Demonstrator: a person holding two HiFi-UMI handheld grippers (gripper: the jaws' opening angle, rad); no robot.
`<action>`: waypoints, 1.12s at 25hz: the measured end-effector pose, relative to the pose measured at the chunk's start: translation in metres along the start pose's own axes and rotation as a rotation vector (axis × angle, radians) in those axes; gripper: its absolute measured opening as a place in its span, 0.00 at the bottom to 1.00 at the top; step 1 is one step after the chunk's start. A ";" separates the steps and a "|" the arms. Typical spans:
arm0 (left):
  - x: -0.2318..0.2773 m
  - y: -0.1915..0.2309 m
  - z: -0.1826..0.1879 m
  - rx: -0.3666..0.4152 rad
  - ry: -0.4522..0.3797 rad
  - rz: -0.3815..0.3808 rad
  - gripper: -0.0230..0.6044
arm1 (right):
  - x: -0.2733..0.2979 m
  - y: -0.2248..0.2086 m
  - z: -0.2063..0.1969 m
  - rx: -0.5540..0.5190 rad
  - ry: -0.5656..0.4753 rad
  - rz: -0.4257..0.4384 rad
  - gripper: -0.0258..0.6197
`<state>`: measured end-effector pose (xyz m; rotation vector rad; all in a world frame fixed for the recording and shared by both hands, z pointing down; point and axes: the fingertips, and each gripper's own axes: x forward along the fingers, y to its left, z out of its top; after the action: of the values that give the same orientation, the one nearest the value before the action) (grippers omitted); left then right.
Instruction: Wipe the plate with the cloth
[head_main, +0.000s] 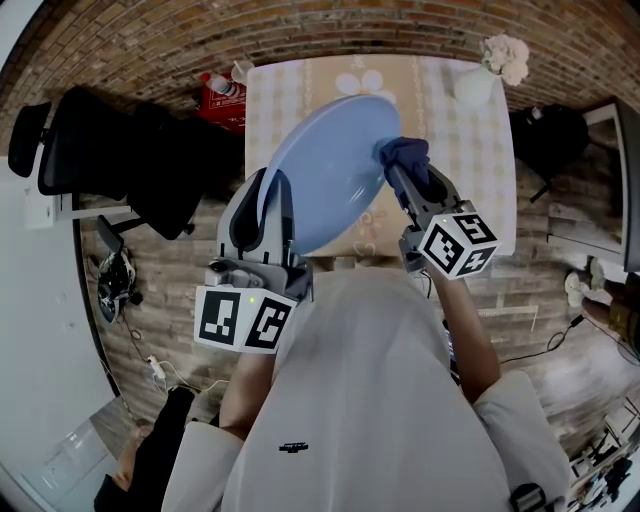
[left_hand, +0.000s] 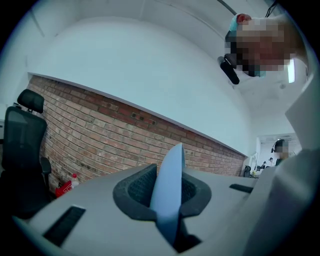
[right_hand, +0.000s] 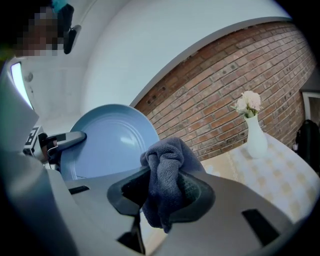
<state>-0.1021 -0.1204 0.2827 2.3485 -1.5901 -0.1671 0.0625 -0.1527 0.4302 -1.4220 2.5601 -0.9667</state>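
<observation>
From my remote seat, the biggest thing I see is the surface (head_main: 470, 150) with its pale checked cover, standing against a brick wall (head_main: 300, 30). A black office chair (head_main: 110, 150) stands on the floor to its left, apart from it.

The light blue plate (head_main: 335, 170) is up in the air over the near part of the surface, tilted so its face turns toward the right side. My left hand-held gripper (head_main: 272, 200) has its jaws closed on the plate's lower left rim. In the left gripper view the rim runs edge-on between the two dark pads.

My right hand-held gripper (head_main: 400, 178) is clamped on a dark blue cloth (head_main: 405, 152), which bunches out past the jaws in a folded wad. In the head view the wad lies against the plate's upper right rim. In the right gripper view it sits in front of the plate's ringed face, and I cannot tell from there whether they touch.

A white vase (head_main: 475, 85) stands upright near the far right corner of the surface, with pale flowers (head_main: 505, 55) in it.
</observation>
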 end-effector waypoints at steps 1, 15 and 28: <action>0.001 0.001 0.001 -0.004 -0.003 0.002 0.11 | -0.001 0.002 -0.005 0.006 0.011 0.005 0.23; 0.012 0.006 0.014 -0.026 -0.061 0.034 0.11 | -0.008 0.057 -0.058 0.056 0.126 0.125 0.23; 0.004 0.014 0.027 -0.026 -0.120 0.074 0.11 | -0.018 0.144 -0.071 0.013 0.238 0.355 0.23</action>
<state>-0.1199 -0.1343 0.2616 2.2946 -1.7167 -0.3166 -0.0587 -0.0493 0.4044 -0.8452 2.8284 -1.1422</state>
